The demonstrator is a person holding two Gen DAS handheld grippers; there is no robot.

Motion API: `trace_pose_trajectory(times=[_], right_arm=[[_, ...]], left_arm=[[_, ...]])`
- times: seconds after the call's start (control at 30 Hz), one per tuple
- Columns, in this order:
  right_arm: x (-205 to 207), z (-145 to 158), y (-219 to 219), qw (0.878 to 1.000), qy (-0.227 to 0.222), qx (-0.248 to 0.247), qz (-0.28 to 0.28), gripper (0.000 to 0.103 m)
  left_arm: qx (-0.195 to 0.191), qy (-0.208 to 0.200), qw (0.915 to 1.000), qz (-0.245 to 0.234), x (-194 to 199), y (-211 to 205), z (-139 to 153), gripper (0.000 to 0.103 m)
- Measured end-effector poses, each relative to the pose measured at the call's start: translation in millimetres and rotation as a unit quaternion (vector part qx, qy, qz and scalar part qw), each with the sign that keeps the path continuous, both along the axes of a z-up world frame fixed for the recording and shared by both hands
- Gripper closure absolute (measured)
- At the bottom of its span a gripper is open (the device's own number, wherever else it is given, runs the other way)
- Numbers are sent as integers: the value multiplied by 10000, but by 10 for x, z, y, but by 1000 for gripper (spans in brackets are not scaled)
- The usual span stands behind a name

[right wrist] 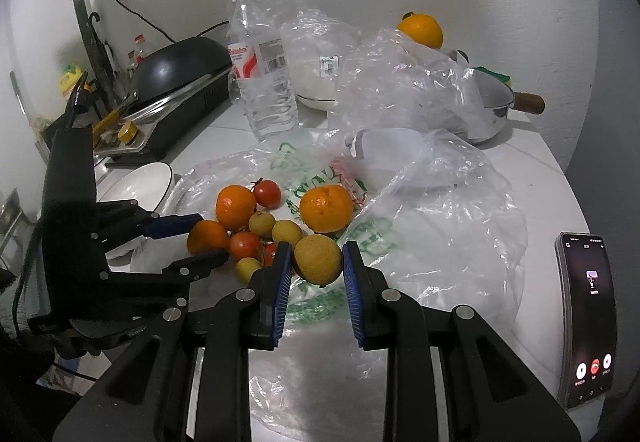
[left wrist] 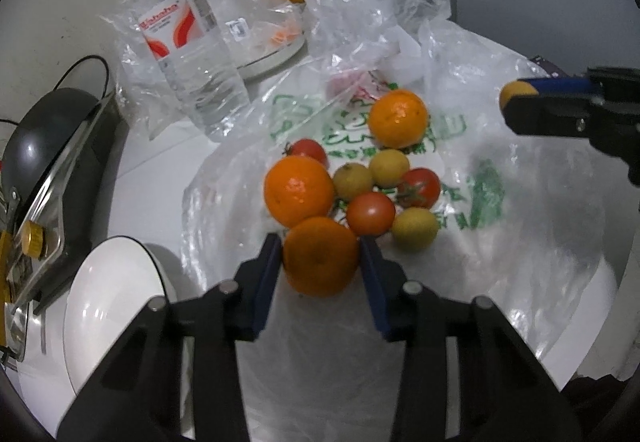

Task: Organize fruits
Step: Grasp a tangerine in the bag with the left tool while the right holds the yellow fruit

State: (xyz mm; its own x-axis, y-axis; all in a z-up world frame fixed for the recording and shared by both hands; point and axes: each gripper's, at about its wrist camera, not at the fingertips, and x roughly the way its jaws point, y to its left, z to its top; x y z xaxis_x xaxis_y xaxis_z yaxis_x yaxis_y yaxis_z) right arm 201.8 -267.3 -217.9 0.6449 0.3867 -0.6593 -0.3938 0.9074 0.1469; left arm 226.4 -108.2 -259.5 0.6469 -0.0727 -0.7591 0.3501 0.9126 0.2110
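A pile of fruit lies on a plastic bag (left wrist: 500, 177): oranges, red tomatoes (left wrist: 370, 213) and small yellow fruits (left wrist: 414, 229). My left gripper (left wrist: 321, 254) is shut on an orange (left wrist: 320, 258) at the near edge of the pile; it also shows in the right wrist view (right wrist: 206, 236). My right gripper (right wrist: 316, 260) is shut on a small yellow fruit (right wrist: 318, 258), held above the bag right of the pile; it shows at the right edge of the left wrist view (left wrist: 516, 91). Another orange (left wrist: 397, 117) lies farther back. One more orange (right wrist: 420, 29) sits behind crumpled bags.
A water bottle (left wrist: 188, 41) stands behind the pile. An empty white bowl (left wrist: 108, 306) sits at left beside a black wok (right wrist: 176, 65) on a stove. A saucepan (right wrist: 496, 105) sits at the back right. A phone (right wrist: 586, 314) lies at the right edge.
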Motion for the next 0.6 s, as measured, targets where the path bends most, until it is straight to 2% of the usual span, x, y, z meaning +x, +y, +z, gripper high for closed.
trace_pose_trajectory(times=[0.27, 0.6], right_arm=[[-82, 118, 111, 9998, -114, -141, 91, 75], [-231, 251, 345, 9990, -252, -264, 251, 76]], left_arm=[[-243, -164, 9996, -31, -132, 41, 155, 62], [-604, -518, 9968, 20, -390, 246, 481, 62]])
